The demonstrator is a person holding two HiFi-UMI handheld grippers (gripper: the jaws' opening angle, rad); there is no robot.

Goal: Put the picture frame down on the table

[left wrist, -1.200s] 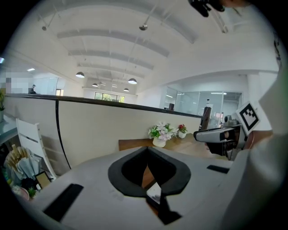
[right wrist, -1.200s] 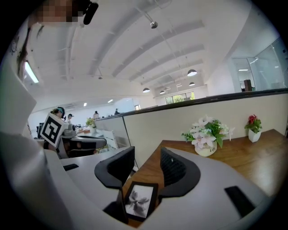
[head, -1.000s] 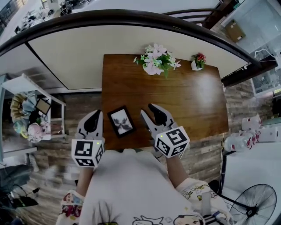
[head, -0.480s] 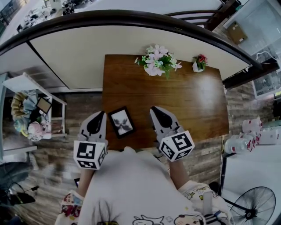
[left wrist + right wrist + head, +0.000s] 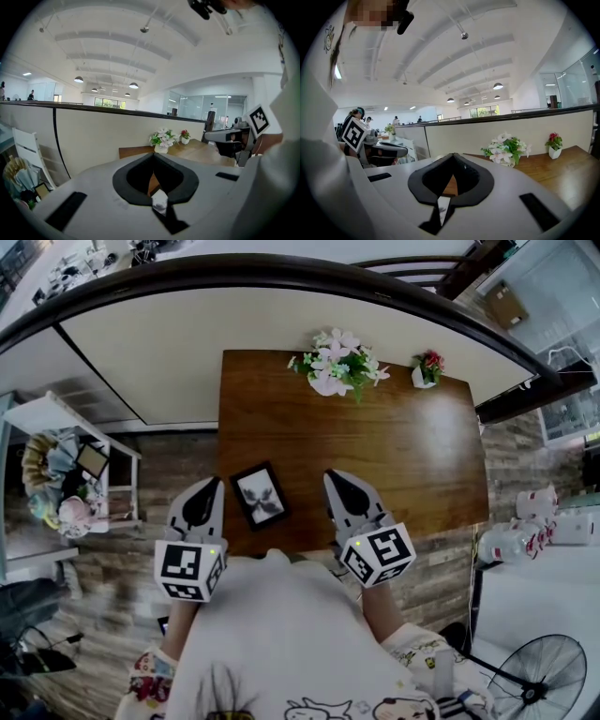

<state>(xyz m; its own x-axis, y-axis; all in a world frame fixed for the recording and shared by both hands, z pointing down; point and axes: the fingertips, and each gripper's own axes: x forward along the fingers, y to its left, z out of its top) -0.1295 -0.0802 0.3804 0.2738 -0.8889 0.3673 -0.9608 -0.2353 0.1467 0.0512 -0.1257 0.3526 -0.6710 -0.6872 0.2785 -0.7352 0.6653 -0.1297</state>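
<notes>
The black picture frame (image 5: 260,494) holds a pale flower print and lies flat on the wooden table (image 5: 403,451), close to its near left edge. My left gripper (image 5: 212,484) hovers just left of the frame, over the table's edge, shut and empty. My right gripper (image 5: 332,476) is a little to the frame's right, also shut with nothing in it. Neither touches the frame. In the left gripper view the left gripper's (image 5: 153,156) jaws meet at the tips. The right gripper's (image 5: 452,156) jaws do the same in the right gripper view.
A vase of pink and white flowers (image 5: 336,364) and a small pot with red flowers (image 5: 427,368) stand at the table's far edge, against a low white wall. A white shelf unit (image 5: 66,465) is on the floor at left. A fan (image 5: 536,679) stands at lower right.
My right gripper has drawn back slightly, away from the frame to the right. The frame has stayed flat in the same spot, and the left gripper has barely moved.
</notes>
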